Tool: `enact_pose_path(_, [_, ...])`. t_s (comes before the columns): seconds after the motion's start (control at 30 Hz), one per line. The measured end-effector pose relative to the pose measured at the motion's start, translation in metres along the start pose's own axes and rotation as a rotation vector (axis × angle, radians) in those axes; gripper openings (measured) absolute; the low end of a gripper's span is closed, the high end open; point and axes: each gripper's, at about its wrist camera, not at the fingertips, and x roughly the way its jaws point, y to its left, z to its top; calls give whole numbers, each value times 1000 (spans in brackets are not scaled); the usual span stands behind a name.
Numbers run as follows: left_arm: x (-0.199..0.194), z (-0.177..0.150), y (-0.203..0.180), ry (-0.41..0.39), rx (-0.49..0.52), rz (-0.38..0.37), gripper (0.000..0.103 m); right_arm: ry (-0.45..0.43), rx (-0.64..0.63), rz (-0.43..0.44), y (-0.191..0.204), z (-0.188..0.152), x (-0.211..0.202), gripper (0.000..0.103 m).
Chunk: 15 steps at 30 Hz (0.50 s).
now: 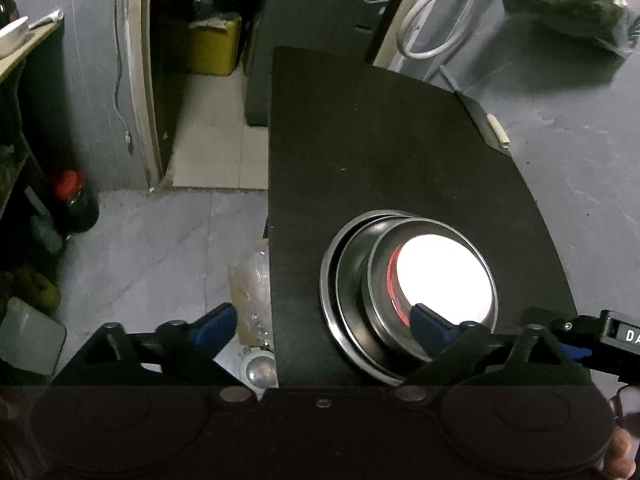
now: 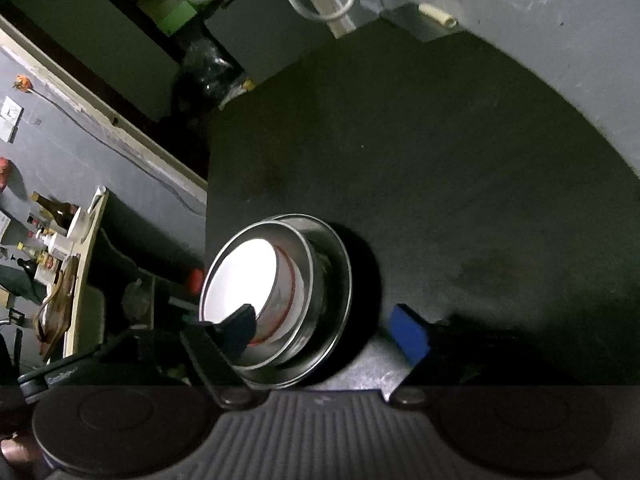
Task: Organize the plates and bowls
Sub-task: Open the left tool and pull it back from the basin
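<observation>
A stack of steel bowls [image 1: 352, 280] sits on a black table [image 1: 380, 152] near its front left edge. A white bowl with a red rim [image 1: 442, 276] rests inside the top steel bowl. My left gripper [image 1: 324, 324] is open, its right finger over the stack's near rim and its left finger off the table edge. In the right wrist view the same stack [image 2: 324, 280] holds the white bowl [image 2: 244, 276]. My right gripper [image 2: 326, 328] is open and straddles the stack's near side, its left finger over the white bowl.
The table's left edge drops to a grey floor [image 1: 160, 248] with a red-capped bottle [image 1: 74, 196] and a yellow box [image 1: 212, 48]. A white cable [image 1: 436, 16] hangs behind the table. A shelf with bottles [image 2: 52, 232] stands at the left.
</observation>
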Motion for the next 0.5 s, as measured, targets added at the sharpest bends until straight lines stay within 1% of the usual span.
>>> enact_pose_path(0.07, [-9, -5, 2, -32, 16, 3, 99, -28, -8, -11, 5, -7, -7, 86])
enact_pose_path(0.23, [-30, -20, 5, -112, 93, -4, 102, -98, -41, -38, 20, -28, -22, 92])
enact_pose_path(0.3, [-36, -26, 7, -133, 112, -18, 102, -128, -49, -51, 25, -40, -29, 98])
enact_pose_path(0.4, [-43, -38, 13, -162, 130, -50, 102, -191, -66, -73, 33, -62, -39, 101])
enact_pose_path(0.5, [-49, -52, 16, -189, 148, -68, 102, -276, -73, -54, 35, -86, -51, 103])
